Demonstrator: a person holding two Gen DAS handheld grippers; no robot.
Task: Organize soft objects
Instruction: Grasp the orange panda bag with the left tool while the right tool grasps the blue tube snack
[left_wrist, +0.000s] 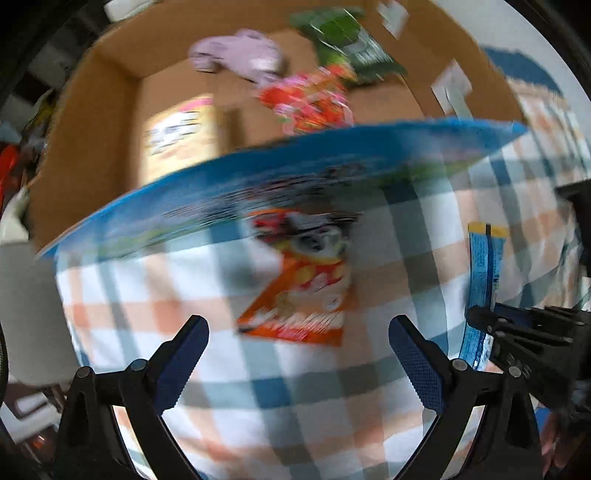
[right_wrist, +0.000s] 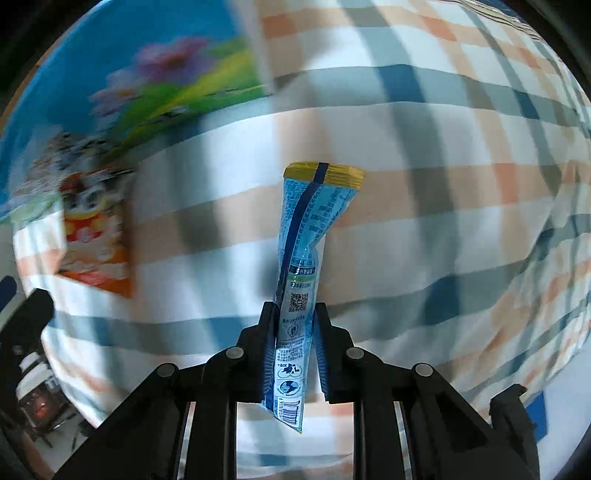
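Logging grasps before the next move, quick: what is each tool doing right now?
Left tool: open, holding nothing, above the orange snack packet.
Right tool: closed on the blue stick pouch.

tablecloth (right_wrist: 424, 229): soft woven cloth, matt, checked, lightly creased under both tongs
blue sachet (right_wrist: 306, 240): thin glossy plastic film, crinkled, pinched between the right tongs (right_wrist: 295, 317)
orange packet (left_wrist: 299, 299): shiny printed foil, ahead of the left tongs (left_wrist: 299, 332)
box (left_wrist: 110, 122): plain brown cardboard, matt, beyond the packet
pads (left_wrist: 184, 354): blue, rough dimpled rubber
tong arms: matt black plastic
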